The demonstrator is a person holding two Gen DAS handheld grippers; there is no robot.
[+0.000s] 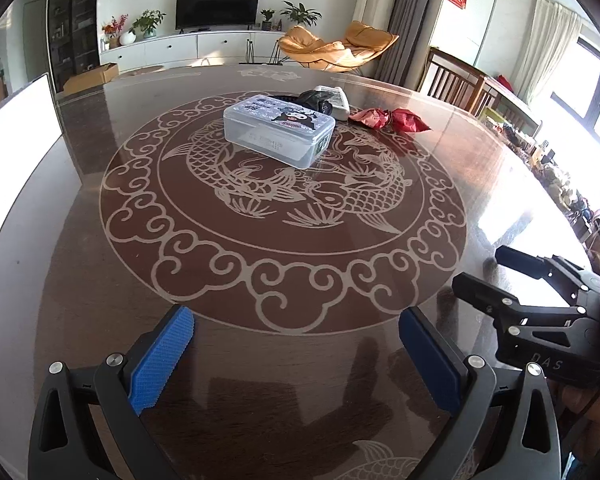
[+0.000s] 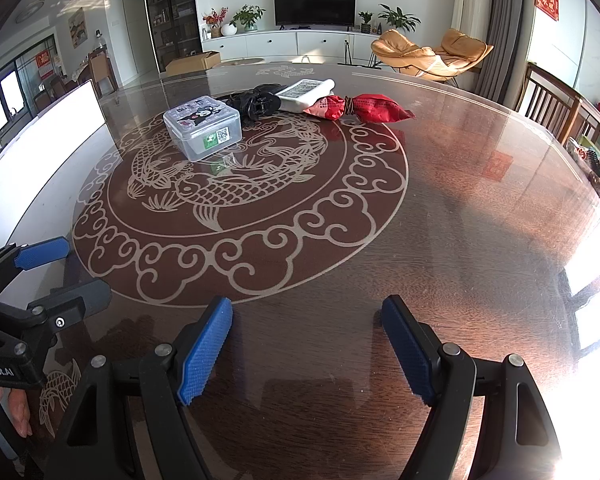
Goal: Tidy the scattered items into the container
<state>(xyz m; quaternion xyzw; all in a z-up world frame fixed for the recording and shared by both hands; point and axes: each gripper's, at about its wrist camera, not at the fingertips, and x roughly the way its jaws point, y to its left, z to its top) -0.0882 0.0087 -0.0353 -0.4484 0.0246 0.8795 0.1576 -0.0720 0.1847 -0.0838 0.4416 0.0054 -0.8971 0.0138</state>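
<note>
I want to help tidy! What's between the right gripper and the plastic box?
Nothing: only bare table with fish patterns between the right gripper and the plastic box, in the right wrist view.

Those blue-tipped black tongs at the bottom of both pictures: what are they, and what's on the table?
They are two hand-held grippers, each carrying its own camera. One picture looks along the left hand-held gripper, the other along the right hand-held gripper. Both are open and hold nothing. On the round table with its fish pattern lie a closed clear plastic box, a black bundle, a white flat item and a red wrapped packet, all grouped at the far side.
</note>
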